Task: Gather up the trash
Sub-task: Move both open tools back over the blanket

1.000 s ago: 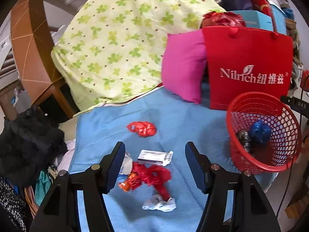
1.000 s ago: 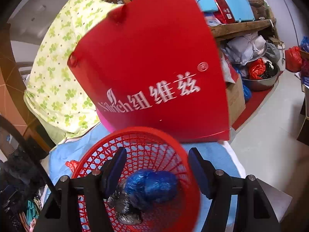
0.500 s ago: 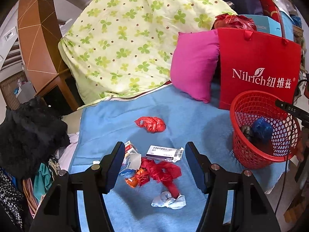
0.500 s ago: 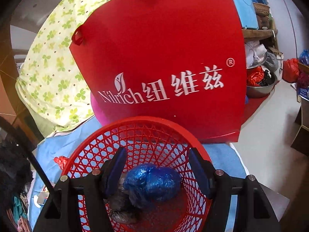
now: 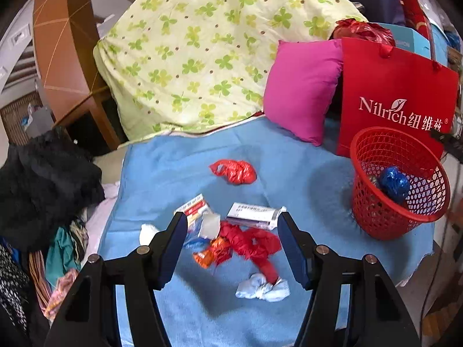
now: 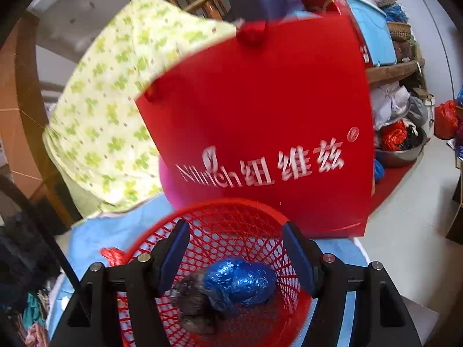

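Left gripper (image 5: 231, 243) open and empty just above the crumpled red wrapper (image 5: 251, 243), well left of the red mesh basket (image 5: 399, 217); right gripper (image 6: 235, 256) open, empty, over that basket.

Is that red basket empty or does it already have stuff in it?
Not empty: the red basket holds a blue wad and a dark wad.

Red plastic mesh basket (image 5: 405, 217); fuzzy blue cloth blanket (image 5: 179, 167); glossy blue foil wad (image 6: 240, 283).
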`<state>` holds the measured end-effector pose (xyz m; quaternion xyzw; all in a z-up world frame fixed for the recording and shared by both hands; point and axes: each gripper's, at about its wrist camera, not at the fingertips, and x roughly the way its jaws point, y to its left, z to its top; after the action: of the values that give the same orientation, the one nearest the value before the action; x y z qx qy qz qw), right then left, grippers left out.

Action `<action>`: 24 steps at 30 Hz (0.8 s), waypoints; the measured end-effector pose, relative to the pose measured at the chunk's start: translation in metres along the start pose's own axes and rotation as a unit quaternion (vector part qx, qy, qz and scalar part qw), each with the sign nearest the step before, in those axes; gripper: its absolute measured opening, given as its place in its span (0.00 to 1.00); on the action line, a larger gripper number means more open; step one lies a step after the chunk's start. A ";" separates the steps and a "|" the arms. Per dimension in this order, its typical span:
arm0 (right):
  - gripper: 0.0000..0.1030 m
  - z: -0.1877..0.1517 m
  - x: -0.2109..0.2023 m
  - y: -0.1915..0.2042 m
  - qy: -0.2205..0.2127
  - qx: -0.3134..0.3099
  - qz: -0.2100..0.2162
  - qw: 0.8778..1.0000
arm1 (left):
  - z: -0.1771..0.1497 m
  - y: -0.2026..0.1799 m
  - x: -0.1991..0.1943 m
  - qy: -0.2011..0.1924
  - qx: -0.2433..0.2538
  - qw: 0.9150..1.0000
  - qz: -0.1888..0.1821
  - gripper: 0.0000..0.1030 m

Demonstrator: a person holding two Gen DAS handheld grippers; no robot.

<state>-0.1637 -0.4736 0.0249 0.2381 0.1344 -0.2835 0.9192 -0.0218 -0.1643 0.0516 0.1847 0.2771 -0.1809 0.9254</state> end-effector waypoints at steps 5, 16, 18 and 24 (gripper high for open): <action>0.68 0.015 -0.054 0.023 -0.043 -0.030 0.057 0.997 | -0.033 0.047 0.012 0.037 -0.042 0.998 0.020 0.64; 0.68 -0.071 -0.042 0.176 0.169 -0.162 0.280 0.931 | -0.106 0.128 0.026 0.102 -0.117 0.985 0.075 0.63; 0.68 -0.105 -0.018 0.198 0.231 -0.171 0.293 0.912 | -0.114 0.131 0.027 0.106 -0.120 0.985 0.070 0.64; 0.62 -0.185 0.041 0.230 0.350 -0.200 0.291 0.868 | -0.128 0.143 0.042 0.120 -0.133 0.983 0.043 0.64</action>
<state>-0.0167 -0.2304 -0.0653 0.1608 0.4255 0.1316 0.8808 0.0162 0.0065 -0.0381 0.0925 0.3997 -0.0789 0.9085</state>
